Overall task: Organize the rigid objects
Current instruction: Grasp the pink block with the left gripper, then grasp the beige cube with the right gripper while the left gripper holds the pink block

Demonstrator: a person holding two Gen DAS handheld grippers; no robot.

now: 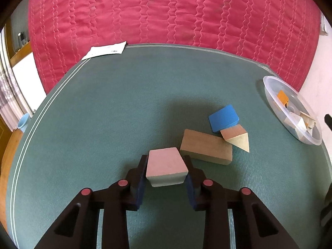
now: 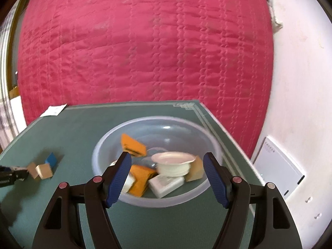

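In the left wrist view my left gripper [image 1: 166,166] is shut on a pale wooden block [image 1: 166,167], held just above the green mat [image 1: 93,124]. Beyond it lie a long wooden block [image 1: 206,146], a blue block [image 1: 223,117] and a wooden wedge [image 1: 236,138]. In the right wrist view my right gripper [image 2: 168,161] is open and empty, over the near rim of a clear plastic bowl [image 2: 116,134]. The bowl holds orange blocks [image 2: 132,144], a white round cup [image 2: 173,162], a white flat box [image 2: 166,183] and a wooden piece [image 2: 196,169].
The bowl also shows at the mat's right edge in the left wrist view [image 1: 269,87]. A white paper [image 1: 105,49] lies at the mat's far left corner. A red quilt [image 1: 166,10] hangs behind. A white wall [image 2: 300,83] stands to the right.
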